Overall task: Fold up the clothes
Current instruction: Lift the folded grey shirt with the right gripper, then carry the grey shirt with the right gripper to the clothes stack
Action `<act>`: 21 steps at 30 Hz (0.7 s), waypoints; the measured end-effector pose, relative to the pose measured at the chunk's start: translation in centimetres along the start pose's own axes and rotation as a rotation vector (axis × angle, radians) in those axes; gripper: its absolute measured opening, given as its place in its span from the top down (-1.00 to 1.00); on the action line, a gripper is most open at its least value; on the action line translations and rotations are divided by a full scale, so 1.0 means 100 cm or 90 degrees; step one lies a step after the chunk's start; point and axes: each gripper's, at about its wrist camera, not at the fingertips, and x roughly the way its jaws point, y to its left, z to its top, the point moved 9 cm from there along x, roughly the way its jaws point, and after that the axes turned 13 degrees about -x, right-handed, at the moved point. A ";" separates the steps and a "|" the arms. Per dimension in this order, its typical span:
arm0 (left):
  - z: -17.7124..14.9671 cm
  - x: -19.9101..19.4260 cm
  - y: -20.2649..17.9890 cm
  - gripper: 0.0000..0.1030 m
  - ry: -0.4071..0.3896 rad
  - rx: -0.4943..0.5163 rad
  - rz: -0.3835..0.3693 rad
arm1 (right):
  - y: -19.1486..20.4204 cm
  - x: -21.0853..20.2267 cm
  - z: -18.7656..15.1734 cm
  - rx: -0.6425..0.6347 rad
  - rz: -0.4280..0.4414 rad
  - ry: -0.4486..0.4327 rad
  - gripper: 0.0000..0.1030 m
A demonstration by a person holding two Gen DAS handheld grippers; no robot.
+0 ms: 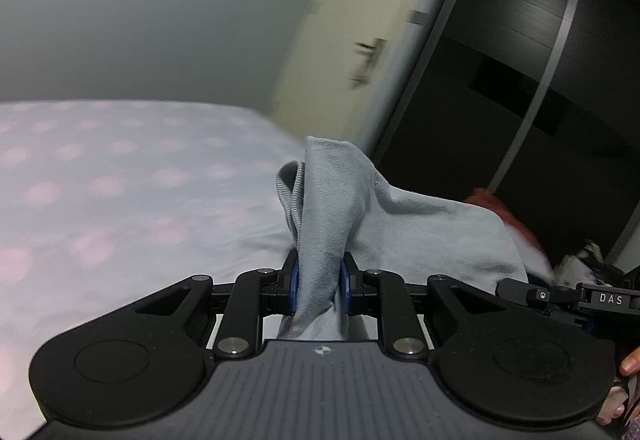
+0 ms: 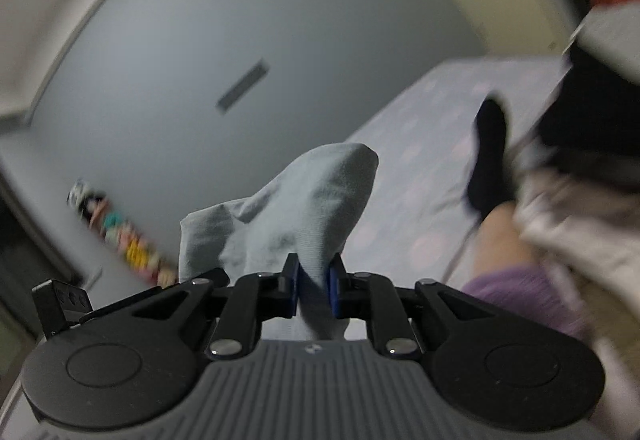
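A pale grey-blue garment (image 1: 332, 208) is pinched between the blue pads of my left gripper (image 1: 320, 276), which is shut on a bunched edge with a ribbed hem showing. The cloth trails off to the right toward the other tool. In the right wrist view the same pale garment (image 2: 304, 208) rises in a fold from my right gripper (image 2: 314, 288), shut on it as well. Both grippers hold the cloth lifted above a bed with a light sheet dotted in pink (image 1: 120, 192). Most of the garment hangs below, out of sight.
The right-hand tool (image 1: 580, 298) and a person's fingers (image 1: 632, 364) show at the left view's right edge. A dark wardrobe (image 1: 520, 80) and a cream door (image 1: 360, 40) stand behind. A person's leg with a dark sock (image 2: 490, 160) rests on the bed (image 2: 440, 120); colourful items (image 2: 132, 248) lie by the wall.
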 end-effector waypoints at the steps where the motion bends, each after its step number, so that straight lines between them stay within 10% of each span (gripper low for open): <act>1: 0.005 0.011 -0.019 0.66 0.006 0.014 -0.015 | -0.009 -0.013 0.011 0.005 -0.011 -0.019 0.68; 11: 0.010 0.114 -0.199 0.66 0.085 0.178 -0.133 | -0.097 -0.138 0.081 0.062 -0.144 -0.165 0.68; 21: -0.047 0.204 -0.258 0.67 0.191 0.228 -0.167 | -0.187 -0.167 0.061 0.152 -0.256 -0.162 0.68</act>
